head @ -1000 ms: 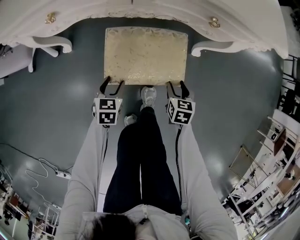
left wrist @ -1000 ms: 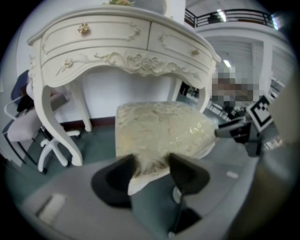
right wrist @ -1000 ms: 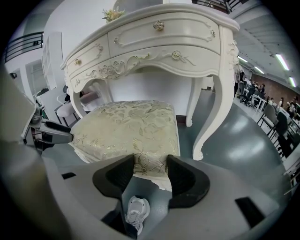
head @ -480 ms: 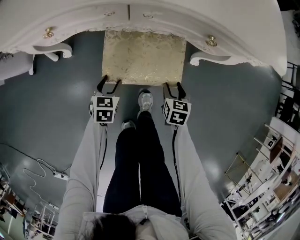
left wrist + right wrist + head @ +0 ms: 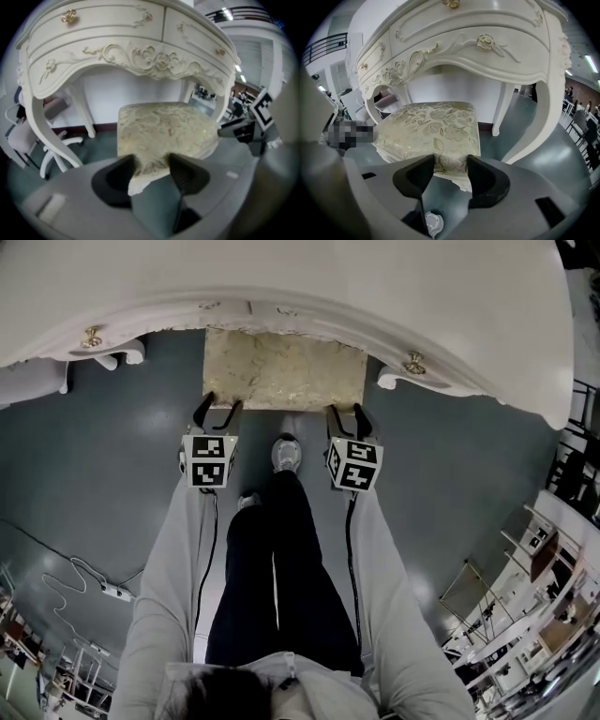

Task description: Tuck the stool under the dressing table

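Observation:
The stool [image 5: 281, 371], with a cream floral cushion, stands about half under the white dressing table [image 5: 281, 277], between its curved legs. My left gripper [image 5: 217, 402] is shut on the stool's near left corner and my right gripper [image 5: 345, 412] on its near right corner. In the left gripper view the cushion edge [image 5: 164, 131] fills the gap of the left gripper [image 5: 151, 169], below the carved table front [image 5: 108, 33]. In the right gripper view the right gripper [image 5: 450, 171] clamps the cushion's rim [image 5: 429, 126] under the drawer front [image 5: 478, 28].
The person's legs and a shoe [image 5: 286, 454] are right behind the stool, between the grippers. A cable and power strip [image 5: 117, 592] lie on the grey floor at the left. Metal racks [image 5: 525, 615] crowd the lower right. An office chair [image 5: 28, 136] stands left of the table.
The stool has slid forward, farther under the dressing table. Both grippers moved forward with it, and the person stepped closer.

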